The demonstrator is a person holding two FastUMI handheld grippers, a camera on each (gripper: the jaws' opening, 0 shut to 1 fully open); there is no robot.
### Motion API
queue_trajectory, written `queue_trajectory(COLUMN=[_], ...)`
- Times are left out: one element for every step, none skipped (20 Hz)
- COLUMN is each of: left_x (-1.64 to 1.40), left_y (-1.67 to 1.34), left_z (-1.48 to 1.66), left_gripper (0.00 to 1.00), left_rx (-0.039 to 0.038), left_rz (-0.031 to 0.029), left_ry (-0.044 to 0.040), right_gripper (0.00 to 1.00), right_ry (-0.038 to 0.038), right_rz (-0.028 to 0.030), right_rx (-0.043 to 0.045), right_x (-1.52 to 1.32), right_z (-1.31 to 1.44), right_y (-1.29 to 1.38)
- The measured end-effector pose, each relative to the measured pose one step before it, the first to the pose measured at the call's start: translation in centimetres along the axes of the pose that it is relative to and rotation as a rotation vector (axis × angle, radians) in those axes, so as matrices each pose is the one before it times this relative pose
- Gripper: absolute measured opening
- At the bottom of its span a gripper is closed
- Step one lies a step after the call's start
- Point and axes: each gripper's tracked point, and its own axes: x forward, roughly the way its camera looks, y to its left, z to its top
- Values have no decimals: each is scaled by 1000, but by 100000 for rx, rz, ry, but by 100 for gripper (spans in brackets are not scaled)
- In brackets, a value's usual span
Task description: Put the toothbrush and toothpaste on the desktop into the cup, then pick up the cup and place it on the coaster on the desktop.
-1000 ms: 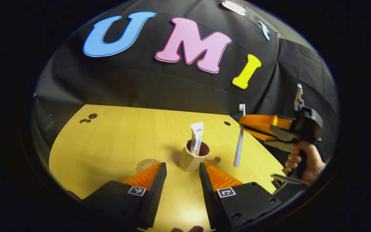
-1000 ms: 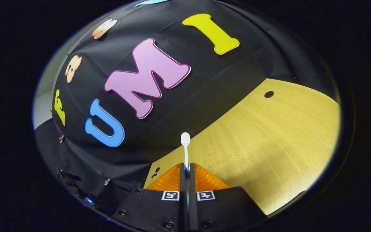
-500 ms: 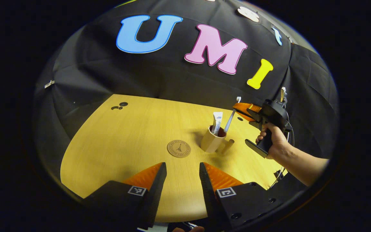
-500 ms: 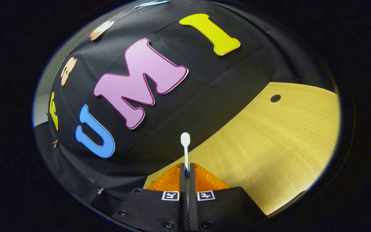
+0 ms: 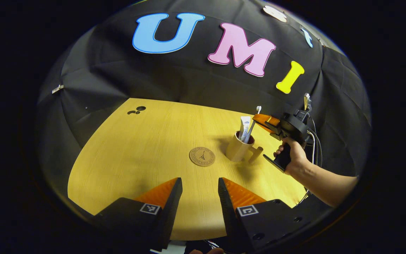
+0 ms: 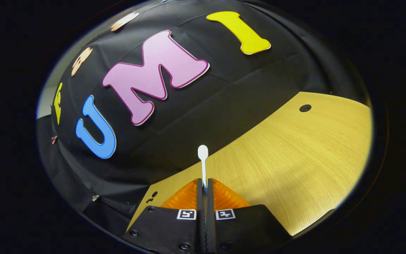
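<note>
My left tongs hang open and empty above the near edge of the wooden desktop, the two orange-faced fingers parted with bare wood showing between them. Beyond their tips lies the round brown coaster, flat on the wood with nothing on it. Just to its right, apart from it, stands the tan cup, upright, its handle turned to the right. The white toothpaste tube stands inside it, cap down, leaning slightly.

My right tongs sit above and just right of the cup in the left gripper view, my hand wrapped round the black grip. They are pinched tight on the toothbrush, which slants down with its lower end inside the cup beside the tube, and its bristle head up above the orange fingers.

In the right gripper view those tongs are closed to a thin slit, and the toothbrush stands straight up out of the slit, its white head seen against the black cloth. The desktop spreads to the right, with a small dark hole near its far edge.
</note>
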Motion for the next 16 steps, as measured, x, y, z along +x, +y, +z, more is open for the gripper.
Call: queue_trajectory(left_x=[163, 92, 253, 140, 261, 133, 141, 118, 184, 214, 146, 50, 57, 127, -61, 50], left_y=[-60, -144, -104, -166, -97, -166, -126, -204, -116, -149, -24, -45, -66, -107, -69, -75], left_z=[-41, 37, 63, 169, -4, 140, 180, -3, 220, 153, 85, 28, 66, -19, 153, 9], left_gripper=[65, 65, 64, 64, 64, 64, 64, 65, 65, 64, 64, 64, 64, 64, 64, 64], left_rx=[664, 642, 550, 322, 51, -117, -103, 22, 110, 115, 27, -14, -65, -59, -16, -119], left_rz=[95, -192, -190, -164, -200, -271, -356, -376, -356, -243, -170, -136, -146, -242, -72, -40], left_ry=[70, 67, -69, -46, 116, -83, -90, -163, -217, -210, -220, -16, -123, -186, -413, -196], right_gripper=[5, 5, 6, 6, 7, 7, 7, 7, 8, 8, 9, 10, 12, 13, 15, 15], right_ry=[607, 807, 698, 462, -459, 409, 537, 576, 517, 693, 715, 804, 1163, 1009, 1191, 1378], right_rz=[-611, -764, -25, -141, -400, -171, -136, 314, 322, -497, 132, -7, -155, 209, 428, 421], right_rx=[-618, -202, 455, 650, 570, 178, 99, -300, -936, -1018, -418, 93, 138, 54, -35, -437], right_x=[-7, -16, -35, -252, 19, -295, -159, -239, -302, -395, -350, -536, -347, -462, -423, -475], right_z=[-488, -362, -291, -288, 70, -83, -1, -121, 64, -122, 16, -3, -201, -290, -204, -421], right_y=[-191, -203, -96, -43, -122, -124, -101, -19, -85, -157, -146, -86, -115, -54, 113, 55])
